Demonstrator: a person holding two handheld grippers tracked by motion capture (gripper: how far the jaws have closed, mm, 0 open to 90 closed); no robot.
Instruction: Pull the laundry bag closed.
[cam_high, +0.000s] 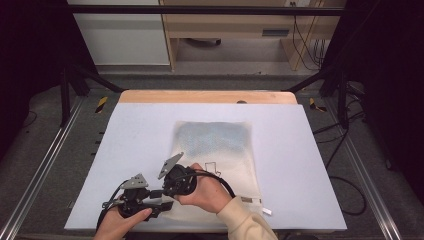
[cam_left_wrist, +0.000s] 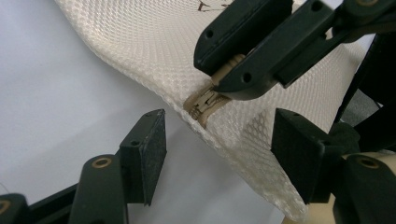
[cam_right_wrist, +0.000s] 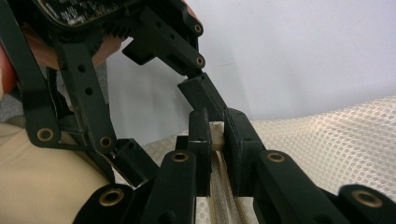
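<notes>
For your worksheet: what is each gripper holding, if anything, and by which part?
The right gripper pinches the mesh bag's zipper pull. The left gripper straddles the bag's edge without pressing it.

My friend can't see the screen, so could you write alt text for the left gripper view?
A pair of black tongs from the other hand pinches the tan zip pull at the edge of a cream mesh bag. In the foreground, this camera's own tongs stand open on either side of that edge, above a pale table.

Left gripper (cam_left_wrist: 219, 140) agape, right gripper (cam_right_wrist: 217, 135) clamped
</notes>
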